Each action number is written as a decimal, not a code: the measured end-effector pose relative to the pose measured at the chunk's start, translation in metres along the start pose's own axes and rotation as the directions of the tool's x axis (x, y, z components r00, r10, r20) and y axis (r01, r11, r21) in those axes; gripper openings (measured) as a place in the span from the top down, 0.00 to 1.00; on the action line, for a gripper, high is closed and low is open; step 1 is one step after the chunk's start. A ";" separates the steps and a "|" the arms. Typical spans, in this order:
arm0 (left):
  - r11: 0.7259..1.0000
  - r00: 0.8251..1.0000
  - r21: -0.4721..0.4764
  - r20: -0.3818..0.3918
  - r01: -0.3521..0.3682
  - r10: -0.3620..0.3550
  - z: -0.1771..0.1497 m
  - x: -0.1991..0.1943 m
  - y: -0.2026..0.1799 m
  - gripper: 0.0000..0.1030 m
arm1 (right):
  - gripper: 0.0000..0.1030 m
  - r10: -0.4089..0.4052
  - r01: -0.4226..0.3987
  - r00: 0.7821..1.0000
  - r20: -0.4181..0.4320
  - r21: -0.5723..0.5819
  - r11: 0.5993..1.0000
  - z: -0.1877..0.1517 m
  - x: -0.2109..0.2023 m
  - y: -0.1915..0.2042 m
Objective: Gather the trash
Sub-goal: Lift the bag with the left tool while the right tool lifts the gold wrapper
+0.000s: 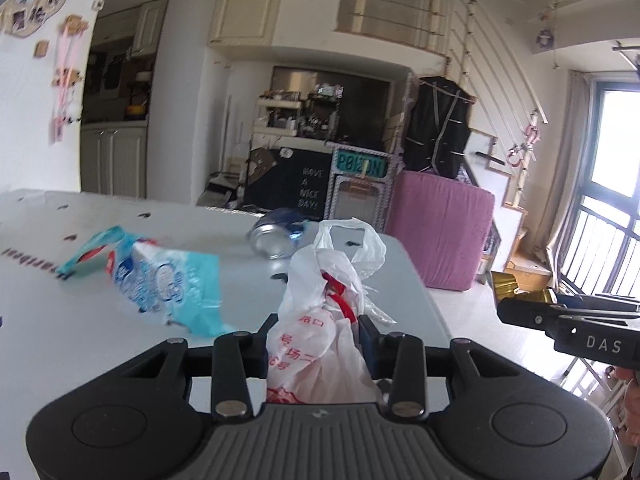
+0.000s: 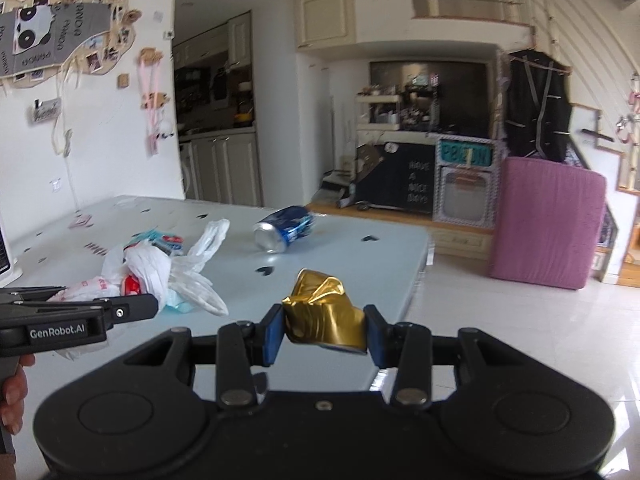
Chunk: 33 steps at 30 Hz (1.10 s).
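left gripper (image 1: 316, 336) is clamping a crumpled white plastic bag (image 1: 320, 320) with red print; right gripper (image 2: 324, 330) is pinching creased gold foil (image 2: 324, 316); blue can (image 2: 284, 228) is lying on its side ahead of both.

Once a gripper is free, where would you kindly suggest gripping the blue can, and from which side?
Grip the can across the middle of its round body, from above, fingers either side. It lies on its side on the table, silver end toward the cameras, so the ends offer little hold.
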<state>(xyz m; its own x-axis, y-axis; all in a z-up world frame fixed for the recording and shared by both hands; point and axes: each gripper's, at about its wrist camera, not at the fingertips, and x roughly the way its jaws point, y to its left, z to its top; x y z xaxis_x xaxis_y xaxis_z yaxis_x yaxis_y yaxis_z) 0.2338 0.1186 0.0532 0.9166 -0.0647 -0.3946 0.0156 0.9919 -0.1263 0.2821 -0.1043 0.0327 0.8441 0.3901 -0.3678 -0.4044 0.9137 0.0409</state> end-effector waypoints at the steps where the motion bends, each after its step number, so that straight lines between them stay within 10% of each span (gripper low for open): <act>1: 1.000 1.000 0.006 0.004 0.010 -0.010 0.000 -0.001 -0.005 0.60 | 0.58 -0.010 0.010 1.000 0.006 0.000 1.000 -0.001 -0.006 -0.004; 17: 0.965 0.973 0.129 0.012 0.227 -0.231 -0.018 -0.016 -0.132 0.60 | 0.58 -0.247 0.244 0.969 0.026 0.094 0.965 -0.042 -0.097 -0.099; 26: 0.915 0.923 0.151 -0.155 0.375 -0.353 -0.071 0.005 -0.215 0.60 | 0.58 -0.340 0.344 0.939 -0.055 0.188 0.920 -0.088 -0.118 -0.161; 33: 0.911 0.902 0.196 -0.320 0.362 -0.290 -0.117 0.057 -0.248 0.60 | 0.58 -0.344 0.360 0.933 -0.108 0.226 0.905 -0.117 -0.110 -0.200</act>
<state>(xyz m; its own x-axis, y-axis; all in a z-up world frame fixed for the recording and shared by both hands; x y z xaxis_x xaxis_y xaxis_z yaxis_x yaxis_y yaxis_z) 0.2356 -0.1437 -0.0448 0.6941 -0.3809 -0.6108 0.4249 0.9017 -0.0795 0.2286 -0.3434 -0.0434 0.8885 0.0368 -0.4575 0.0179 0.9932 0.1148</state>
